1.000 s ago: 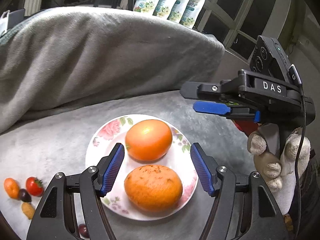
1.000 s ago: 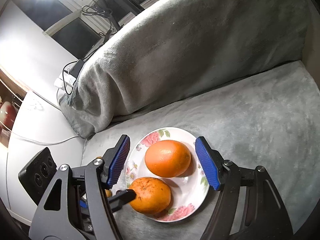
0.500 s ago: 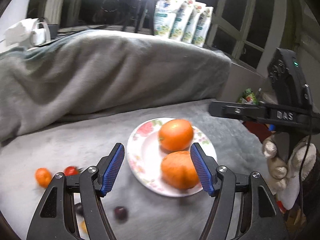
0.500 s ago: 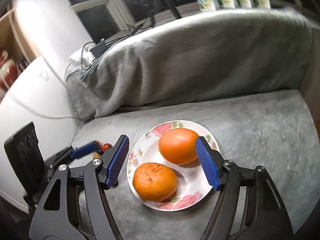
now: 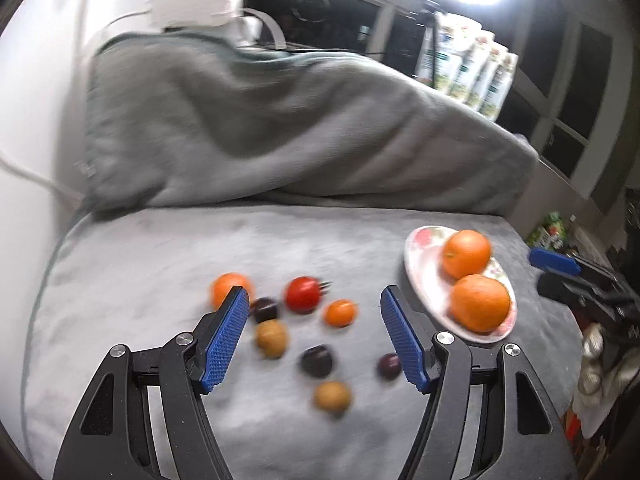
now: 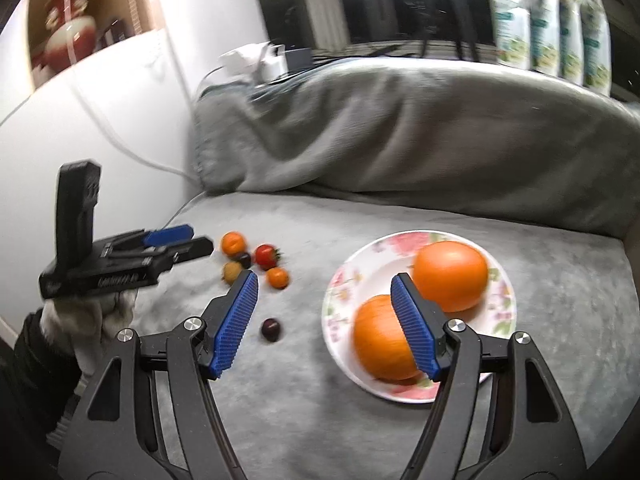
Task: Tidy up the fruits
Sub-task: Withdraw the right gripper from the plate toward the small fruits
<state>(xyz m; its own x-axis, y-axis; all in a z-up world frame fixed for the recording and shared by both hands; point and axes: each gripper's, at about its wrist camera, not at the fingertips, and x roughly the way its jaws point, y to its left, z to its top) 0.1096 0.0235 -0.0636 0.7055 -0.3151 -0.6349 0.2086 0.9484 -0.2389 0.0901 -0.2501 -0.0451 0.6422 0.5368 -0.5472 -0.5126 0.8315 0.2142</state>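
A floral plate [image 5: 420, 256] [image 6: 344, 292] holds two oranges [image 5: 466, 254] [image 6: 450, 280] on the grey cushion. Several small fruits lie loose to its left: a red strawberry [image 5: 303, 294] [image 6: 266, 255], small orange fruits [image 5: 340, 313], dark plums [image 5: 317, 361] [image 6: 272, 329] and tan ones [image 5: 272, 338]. My left gripper [image 5: 314, 334] is open and empty, above the loose fruits. My right gripper [image 6: 324, 326] is open and empty, at the plate's left edge. The left gripper also shows in the right wrist view [image 6: 176, 242].
A grey blanket [image 5: 280, 132] is heaped along the back of the cushion. White packets [image 6: 548, 20] stand on the sill behind it. A white wall and cable [image 6: 120, 148] are at the left. The cushion's front edge is near me.
Both grippers have swung left, away from over the plate. The left one now hovers over the loose small fruits; the plate has shifted right in both views.
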